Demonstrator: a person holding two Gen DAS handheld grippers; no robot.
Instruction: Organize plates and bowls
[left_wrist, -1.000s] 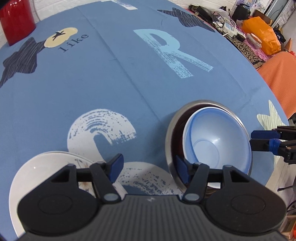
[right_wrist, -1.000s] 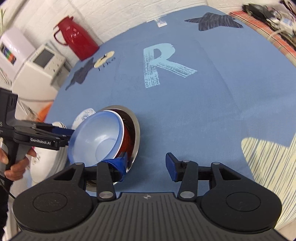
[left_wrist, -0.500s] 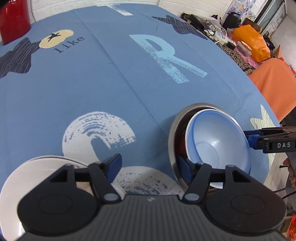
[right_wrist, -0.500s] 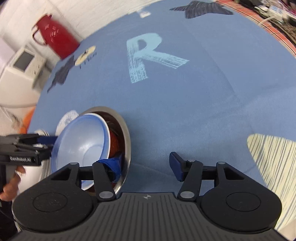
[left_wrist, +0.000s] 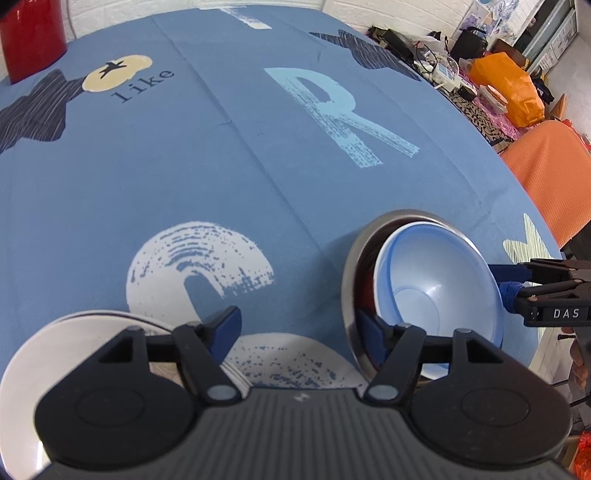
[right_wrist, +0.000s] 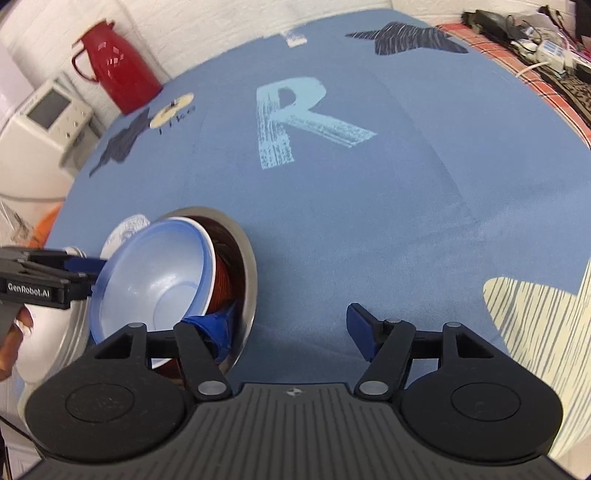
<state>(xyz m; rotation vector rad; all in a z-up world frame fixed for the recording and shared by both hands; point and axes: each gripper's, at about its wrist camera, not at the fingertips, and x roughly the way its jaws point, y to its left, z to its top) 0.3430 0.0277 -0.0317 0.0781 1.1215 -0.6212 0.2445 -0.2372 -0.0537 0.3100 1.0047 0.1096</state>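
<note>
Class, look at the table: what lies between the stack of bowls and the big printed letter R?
Nothing: in both wrist views only bare blue tablecloth separates the bowl stack from the letter R.

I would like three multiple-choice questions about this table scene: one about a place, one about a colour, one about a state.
1. Where does the blue bowl sit?
A. inside the steel bowl
B. on the printed letter R
C. beside the red jug

2. What colour is the jug at the far edge of the table?
A. green
B. red
C. white

3. How are the jaws of the left tool and the right tool?
A. both open
B. both shut
C. only the left open

Answers: 1 A, the steel rim runs around the blue bowl; 2 B, its body is glossy red; 3 A, each pair of jaws stands wide apart.
</note>
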